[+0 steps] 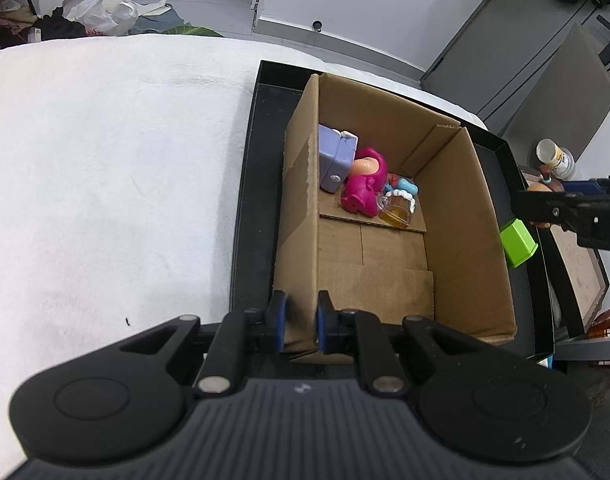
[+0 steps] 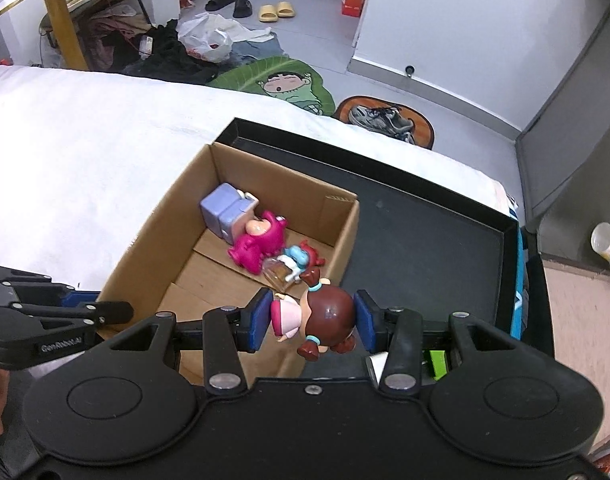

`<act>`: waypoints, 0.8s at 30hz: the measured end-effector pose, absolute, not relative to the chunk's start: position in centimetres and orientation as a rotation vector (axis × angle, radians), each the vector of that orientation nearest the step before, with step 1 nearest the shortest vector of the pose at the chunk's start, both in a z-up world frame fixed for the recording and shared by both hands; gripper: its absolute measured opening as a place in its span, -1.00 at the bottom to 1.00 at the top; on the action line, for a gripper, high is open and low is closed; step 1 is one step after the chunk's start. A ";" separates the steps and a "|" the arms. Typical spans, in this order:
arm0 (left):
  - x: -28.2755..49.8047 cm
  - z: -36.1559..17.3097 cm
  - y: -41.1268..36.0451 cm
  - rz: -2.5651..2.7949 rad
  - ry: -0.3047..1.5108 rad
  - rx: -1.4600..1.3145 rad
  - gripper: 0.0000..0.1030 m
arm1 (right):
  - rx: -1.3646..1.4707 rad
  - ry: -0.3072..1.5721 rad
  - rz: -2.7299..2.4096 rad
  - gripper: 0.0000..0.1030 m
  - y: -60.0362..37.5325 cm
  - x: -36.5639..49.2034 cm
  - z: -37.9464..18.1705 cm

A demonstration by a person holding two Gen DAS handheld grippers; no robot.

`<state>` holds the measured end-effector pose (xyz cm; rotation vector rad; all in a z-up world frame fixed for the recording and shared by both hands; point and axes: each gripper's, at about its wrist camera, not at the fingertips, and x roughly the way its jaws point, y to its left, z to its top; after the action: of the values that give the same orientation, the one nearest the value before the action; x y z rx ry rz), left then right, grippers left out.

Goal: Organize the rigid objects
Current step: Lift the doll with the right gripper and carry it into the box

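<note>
Between the right hand-held gripper (image 2: 312,326) pads, a brown-haired figurine (image 2: 323,320).

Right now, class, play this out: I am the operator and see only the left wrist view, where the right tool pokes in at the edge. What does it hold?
Observer: The right tool is shut on a brown-haired doll, gripped between its blue pads.
Operator: Where is the doll relative to the box?
Observer: In the right wrist view it overlaps the near end of the box wall that faces the open part of the tray; it is not yet inside.
Operator: Anything on the floor that I miss?
Observer: A grey shoe lies on an orange mat past the bed.
</note>
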<state>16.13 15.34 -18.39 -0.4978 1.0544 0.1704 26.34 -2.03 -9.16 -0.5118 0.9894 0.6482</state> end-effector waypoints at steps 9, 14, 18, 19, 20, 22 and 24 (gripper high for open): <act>16.1 -18.4 15.4 0.169 1.054 -0.500 -0.73 | -0.511 0.984 0.709 -0.15 0.8 25.6 -9.2; 16.1 -18.3 15.4 0.167 1.054 -0.502 -0.73 | -0.520 1.003 0.724 -0.15 2.1 25.3 -10.2; 16.1 -18.4 15.4 0.167 1.052 -0.507 -0.73 | -0.515 1.015 0.729 -0.15 2.6 25.1 -11.0; 16.0 -18.4 15.5 0.167 1.052 -0.508 -0.73 | -0.511 1.020 0.726 -0.15 2.8 25.1 -11.2; 16.0 -18.4 15.5 0.167 1.052 -0.511 -0.73 | -0.508 1.025 0.724 -0.15 2.8 25.1 -11.4; 16.0 -18.4 15.5 0.168 1.051 -0.514 -0.73 | -0.503 1.032 0.721 -0.15 2.9 25.1 -11.7; 16.0 -18.4 15.5 0.167 1.052 -0.513 -0.73 | -0.499 1.039 0.717 -0.15 3.0 25.1 -12.1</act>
<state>16.00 15.52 -18.39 -0.5128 1.0516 0.1675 25.05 2.98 -12.06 -0.4986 1.0391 0.7166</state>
